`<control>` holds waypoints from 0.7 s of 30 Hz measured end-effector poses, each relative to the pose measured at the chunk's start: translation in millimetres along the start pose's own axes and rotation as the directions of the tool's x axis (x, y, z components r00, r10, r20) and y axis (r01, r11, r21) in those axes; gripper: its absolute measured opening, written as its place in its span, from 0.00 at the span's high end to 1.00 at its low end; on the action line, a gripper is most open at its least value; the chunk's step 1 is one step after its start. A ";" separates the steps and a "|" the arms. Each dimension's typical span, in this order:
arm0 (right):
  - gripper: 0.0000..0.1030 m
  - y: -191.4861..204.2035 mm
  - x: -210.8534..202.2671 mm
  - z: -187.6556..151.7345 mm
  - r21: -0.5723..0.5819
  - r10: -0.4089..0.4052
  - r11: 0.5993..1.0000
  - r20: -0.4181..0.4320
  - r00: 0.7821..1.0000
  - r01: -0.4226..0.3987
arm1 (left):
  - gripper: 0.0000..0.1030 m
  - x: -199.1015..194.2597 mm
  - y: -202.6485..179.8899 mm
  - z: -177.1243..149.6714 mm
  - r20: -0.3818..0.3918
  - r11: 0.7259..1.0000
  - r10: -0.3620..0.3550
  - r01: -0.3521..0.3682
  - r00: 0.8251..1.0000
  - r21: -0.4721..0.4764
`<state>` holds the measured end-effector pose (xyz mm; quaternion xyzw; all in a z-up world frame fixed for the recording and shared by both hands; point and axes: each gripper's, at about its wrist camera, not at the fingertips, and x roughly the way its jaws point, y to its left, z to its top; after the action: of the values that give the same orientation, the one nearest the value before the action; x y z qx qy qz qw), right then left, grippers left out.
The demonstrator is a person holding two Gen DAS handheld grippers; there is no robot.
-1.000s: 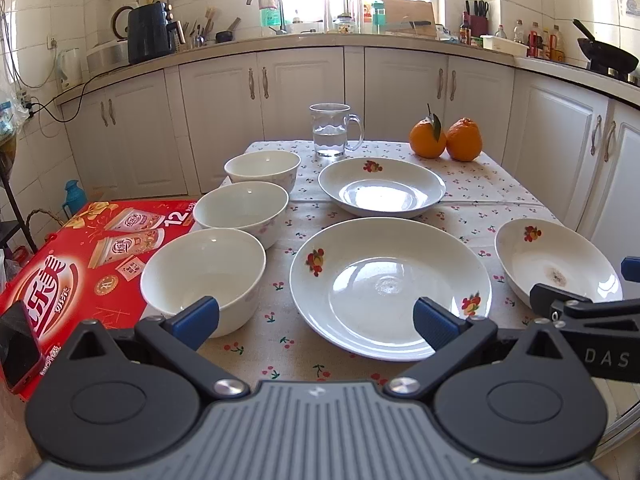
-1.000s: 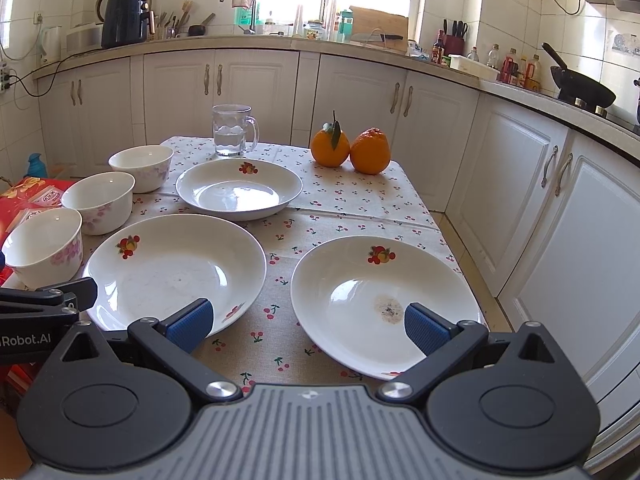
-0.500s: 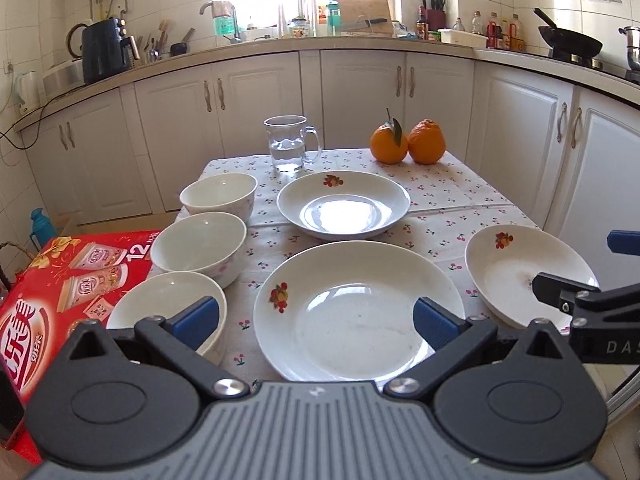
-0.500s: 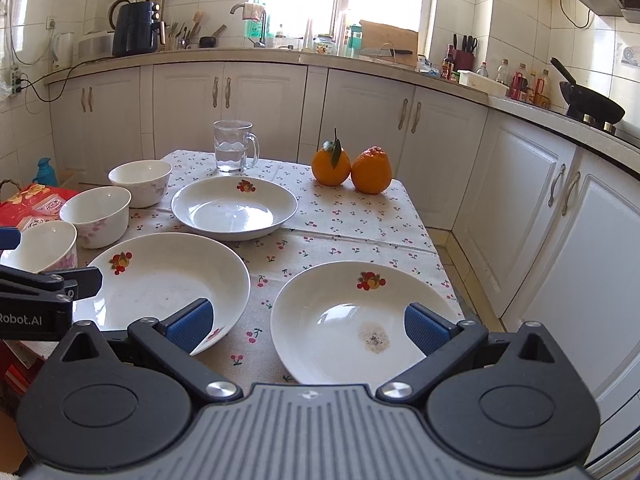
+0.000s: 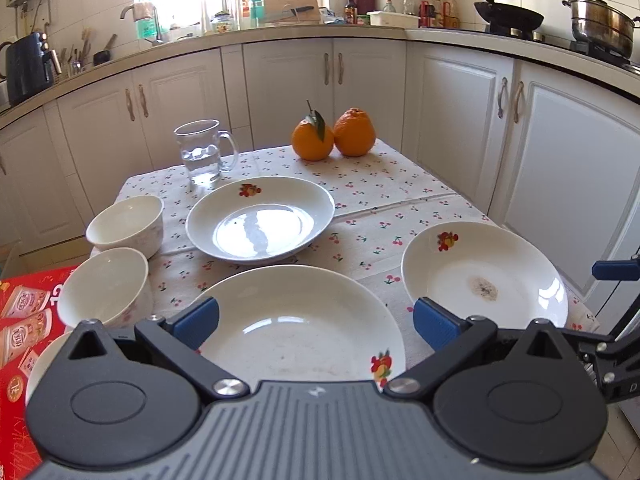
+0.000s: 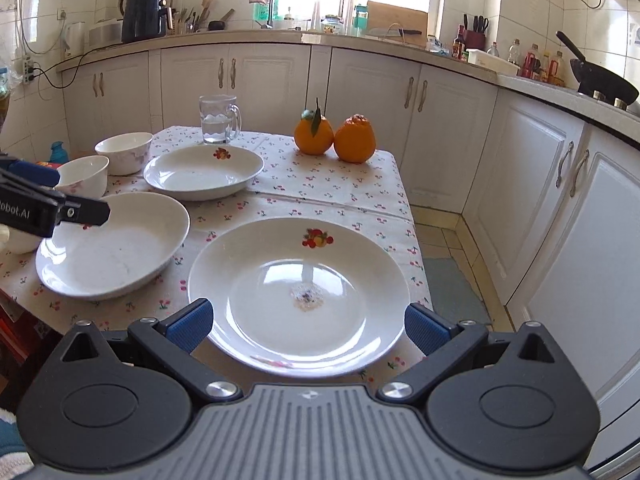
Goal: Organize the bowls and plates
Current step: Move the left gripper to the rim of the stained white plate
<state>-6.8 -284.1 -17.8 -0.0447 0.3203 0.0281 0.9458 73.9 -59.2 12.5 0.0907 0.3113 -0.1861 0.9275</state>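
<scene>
the left gripper [image 5: 316,316] hangs with jaws spread wide above the near rim of the largest plate [image 5: 296,324], gripping nothing. the right gripper [image 6: 308,320] sits likewise, jaws spread over the stained plate [image 6: 300,292]. a third plate [image 5: 260,218] and three bowls [image 5: 106,286] rest on the cherry-print tabletop [image 5: 384,188].

Both grippers have advanced — left gripper [image 5: 316,318] rightward; right gripper [image 6: 308,326] closer.
</scene>
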 end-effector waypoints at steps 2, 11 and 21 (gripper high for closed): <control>0.00 -8.9 4.4 -7.1 0.012 0.030 0.999 -0.022 0.999 -0.029 | 0.00 9.8 -6.6 6.8 -0.018 0.999 -0.028 0.029 0.999 0.023; 0.00 -26.9 35.6 -25.6 0.021 0.130 0.992 -0.098 0.987 -0.128 | 0.01 60.1 -41.8 30.4 -0.135 0.978 -0.142 0.160 0.981 0.136; 0.00 -34.8 56.7 -27.7 -0.036 0.186 0.981 -0.114 0.976 -0.191 | 0.01 115.2 -66.4 48.6 -0.274 0.934 -0.255 0.309 0.927 0.177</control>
<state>24.3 -320.2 -71.9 -0.0376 0.3739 0.1226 0.9186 158.5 -167.0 -23.0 0.1677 0.4116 -0.3384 0.8294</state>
